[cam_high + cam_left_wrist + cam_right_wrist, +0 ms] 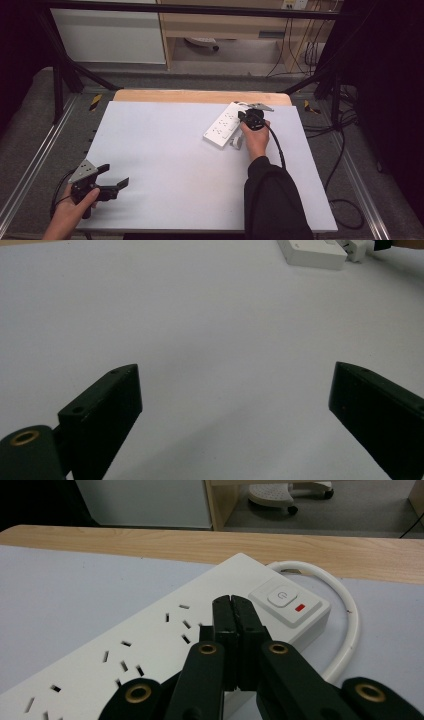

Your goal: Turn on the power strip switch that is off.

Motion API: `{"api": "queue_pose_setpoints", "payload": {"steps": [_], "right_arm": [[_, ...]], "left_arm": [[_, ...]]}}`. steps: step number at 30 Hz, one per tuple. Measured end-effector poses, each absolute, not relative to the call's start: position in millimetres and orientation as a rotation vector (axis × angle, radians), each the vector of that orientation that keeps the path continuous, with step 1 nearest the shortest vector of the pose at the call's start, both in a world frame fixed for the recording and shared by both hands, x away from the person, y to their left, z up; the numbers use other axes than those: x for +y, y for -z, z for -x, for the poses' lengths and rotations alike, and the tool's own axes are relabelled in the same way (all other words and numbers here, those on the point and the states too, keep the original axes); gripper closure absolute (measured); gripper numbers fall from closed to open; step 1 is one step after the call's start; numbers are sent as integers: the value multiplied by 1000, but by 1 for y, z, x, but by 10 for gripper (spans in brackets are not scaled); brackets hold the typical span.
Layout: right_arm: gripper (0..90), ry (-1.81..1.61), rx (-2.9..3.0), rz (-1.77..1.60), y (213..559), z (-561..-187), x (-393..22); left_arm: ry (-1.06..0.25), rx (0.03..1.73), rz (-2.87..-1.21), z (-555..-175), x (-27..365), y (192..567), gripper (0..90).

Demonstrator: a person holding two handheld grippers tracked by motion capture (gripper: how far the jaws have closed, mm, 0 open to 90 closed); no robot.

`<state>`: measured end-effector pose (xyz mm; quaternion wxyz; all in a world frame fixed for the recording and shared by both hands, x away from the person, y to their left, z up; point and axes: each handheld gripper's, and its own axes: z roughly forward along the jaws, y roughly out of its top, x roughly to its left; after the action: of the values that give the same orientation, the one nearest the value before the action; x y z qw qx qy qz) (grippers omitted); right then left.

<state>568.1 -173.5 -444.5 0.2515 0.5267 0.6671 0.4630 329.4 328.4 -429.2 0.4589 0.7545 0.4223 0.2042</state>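
Matt pale sheet covers the table [165, 165], smooth, with a bare wood strip [150, 545] showing grain along the far edge. The power strip [150, 640] looks like smooth white plastic with a slight sheen, and its cable [345, 630] is glossier. The right gripper [232, 607] is matt black with brass-coloured rivets; the left gripper [235, 405] looks the same dull black.

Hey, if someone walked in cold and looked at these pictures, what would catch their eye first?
Probably the white power strip at the far right of the pale table, with the right gripper, jaws closed, poised over its sockets beside the power button. Then the left gripper, wide open at the near left corner.
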Motion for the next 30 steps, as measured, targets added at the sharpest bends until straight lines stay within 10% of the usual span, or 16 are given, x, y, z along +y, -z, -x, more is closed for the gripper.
{"api": "queue_pose_setpoints", "payload": {"steps": [30], "right_arm": [[864,-1313,1830,-1405,420,-552,-190]], "left_arm": [[-502,1042,-1877,-329,328,431,71]]}}
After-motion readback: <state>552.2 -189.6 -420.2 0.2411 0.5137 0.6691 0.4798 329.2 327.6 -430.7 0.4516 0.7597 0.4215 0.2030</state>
